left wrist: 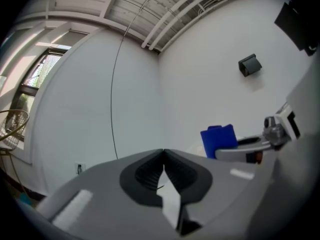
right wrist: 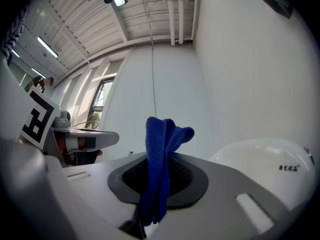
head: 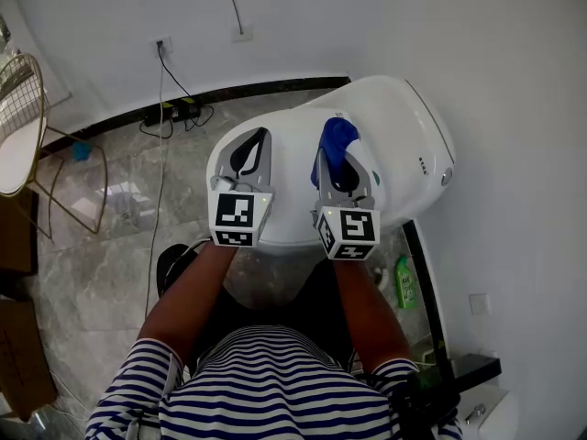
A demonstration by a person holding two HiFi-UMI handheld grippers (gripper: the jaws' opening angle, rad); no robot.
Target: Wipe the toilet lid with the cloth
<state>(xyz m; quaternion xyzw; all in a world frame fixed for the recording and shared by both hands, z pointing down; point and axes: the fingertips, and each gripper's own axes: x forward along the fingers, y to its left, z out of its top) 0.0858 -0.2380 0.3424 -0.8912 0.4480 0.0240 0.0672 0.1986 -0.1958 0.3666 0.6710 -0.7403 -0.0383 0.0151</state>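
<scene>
The white toilet lid [head: 404,145] lies closed below both grippers in the head view; its rounded top shows as the toilet lid [right wrist: 270,159] at the right gripper view's lower right. My right gripper [head: 337,159] is shut on a folded blue cloth [head: 336,143], held above the lid's middle. The cloth [right wrist: 159,169] sticks up between the dark pads [right wrist: 187,176]. My left gripper [head: 249,152] hovers over the lid's left edge, shut with nothing in it; its pads [left wrist: 150,176] meet at the tip. The blue cloth [left wrist: 218,139] shows from the left gripper view too.
Grey marble floor [head: 119,200] spreads to the left, with a power strip and cables [head: 170,113] by the wall and a wire-framed chair [head: 23,126] at far left. A green bottle [head: 404,282] stands right of the toilet. White walls close in behind and right.
</scene>
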